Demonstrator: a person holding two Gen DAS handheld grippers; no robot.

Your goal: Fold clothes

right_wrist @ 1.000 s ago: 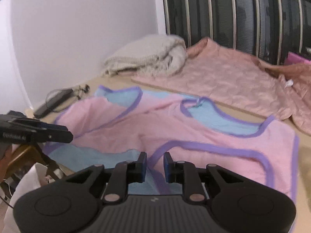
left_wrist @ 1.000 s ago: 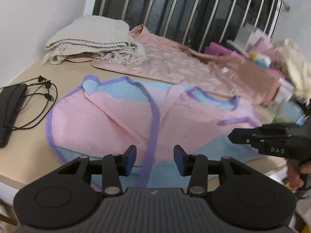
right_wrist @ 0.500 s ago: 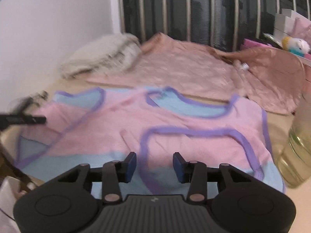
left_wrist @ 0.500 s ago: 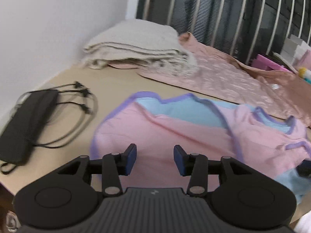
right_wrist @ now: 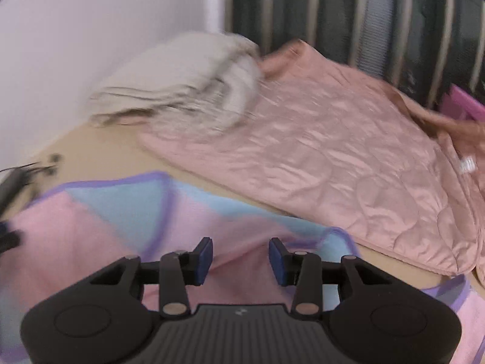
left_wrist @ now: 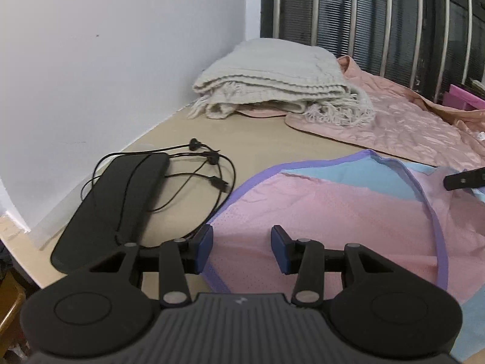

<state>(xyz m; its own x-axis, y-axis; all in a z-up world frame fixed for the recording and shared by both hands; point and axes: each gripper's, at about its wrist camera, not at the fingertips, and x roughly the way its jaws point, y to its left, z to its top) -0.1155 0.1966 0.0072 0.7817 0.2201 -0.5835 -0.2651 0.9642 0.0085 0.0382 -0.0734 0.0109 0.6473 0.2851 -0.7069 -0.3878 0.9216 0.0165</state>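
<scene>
Hovering with jaws apart and empty, the left gripper (left_wrist: 241, 248) and right gripper (right_wrist: 239, 261) hang over the pink garment (left_wrist: 333, 212) spread near the table's (left_wrist: 266, 148) front edge.

Right gripper (right_wrist: 239, 261), black with blue-padded fingertips (right_wrist: 203, 257), jaws spread apart with nothing between them, over a pink mesh garment with light-blue panels and purple trim (right_wrist: 100, 230); garment lying spread on a beige tabletop (right_wrist: 115, 151); beyond it, a quilted salmon-pink satin blanket (right_wrist: 333, 163), flat, running toward the far right; a folded cream knitted throw (right_wrist: 188, 79) resting on the blanket's far left corner, against a white wall (right_wrist: 91, 30); dark window with pale vertical bars (right_wrist: 363, 15) behind; a magenta object (right_wrist: 466, 106) at the right edge; black cables (right_wrist: 39, 163), blurred, at the left edge.
</scene>
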